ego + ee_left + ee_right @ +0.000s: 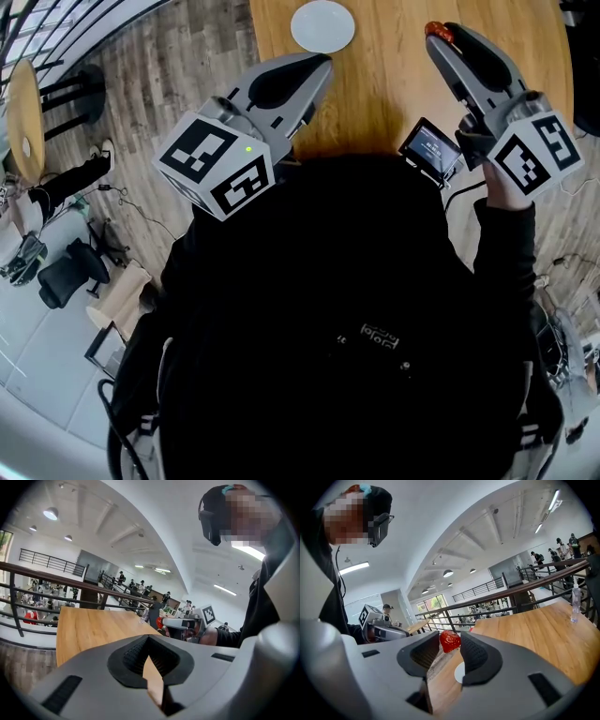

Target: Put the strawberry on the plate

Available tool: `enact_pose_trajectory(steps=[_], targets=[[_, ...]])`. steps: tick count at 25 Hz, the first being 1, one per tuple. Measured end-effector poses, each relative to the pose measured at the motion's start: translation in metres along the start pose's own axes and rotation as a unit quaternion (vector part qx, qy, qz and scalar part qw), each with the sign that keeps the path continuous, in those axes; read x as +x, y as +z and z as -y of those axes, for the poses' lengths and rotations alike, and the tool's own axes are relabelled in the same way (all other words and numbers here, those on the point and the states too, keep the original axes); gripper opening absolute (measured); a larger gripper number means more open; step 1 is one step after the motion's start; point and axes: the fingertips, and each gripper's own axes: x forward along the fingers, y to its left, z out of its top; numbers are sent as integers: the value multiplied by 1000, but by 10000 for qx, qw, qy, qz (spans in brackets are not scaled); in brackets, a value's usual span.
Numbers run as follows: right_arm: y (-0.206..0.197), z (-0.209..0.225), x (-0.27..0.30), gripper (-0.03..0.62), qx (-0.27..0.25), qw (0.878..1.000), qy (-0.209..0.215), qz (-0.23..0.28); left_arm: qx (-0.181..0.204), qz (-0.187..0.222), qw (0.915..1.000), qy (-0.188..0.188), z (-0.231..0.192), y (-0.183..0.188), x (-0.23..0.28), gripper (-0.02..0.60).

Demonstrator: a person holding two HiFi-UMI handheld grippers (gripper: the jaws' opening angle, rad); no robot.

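A red strawberry (pixel 450 641) sits pinched between the tips of my right gripper (pixel 451 645), which is shut on it. In the head view the strawberry (pixel 438 31) shows at that gripper's tip (pixel 442 37), above the wooden table (pixel 394 89) and to the right of the white plate (pixel 322 25). The plate is bare; a sliver of the plate (pixel 459 672) shows below the right jaw. My left gripper (pixel 321 64) hovers near the table's front edge, below the plate. Its jaws meet at the tips (pixel 148 638) with nothing between them. From the left gripper view the strawberry (pixel 160 622) shows far off.
A small screen (pixel 430 147) sits by the table's near edge beside the right hand. A clear bottle (pixel 575 603) stands at the far right of the table. A metal railing (pixel 56 571) runs past the table. Office chairs (pixel 66 272) and a round table (pixel 25 120) stand on the floor to the left.
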Motion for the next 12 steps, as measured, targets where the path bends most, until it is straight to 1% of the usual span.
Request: enact_pose_trajectory(steps=[4, 9, 12], targets=[[3, -5, 4, 150, -60, 9999, 87, -67, -13, -17, 10000, 12, 3, 0, -6, 2], [6, -12, 14, 150, -187, 9994, 196, -232, -122, -15, 9999, 51, -1, 0, -12, 2], [-4, -14, 27, 150, -243, 9988, 262, -334, -131, 19, 9999, 2, -7, -6, -17, 2]])
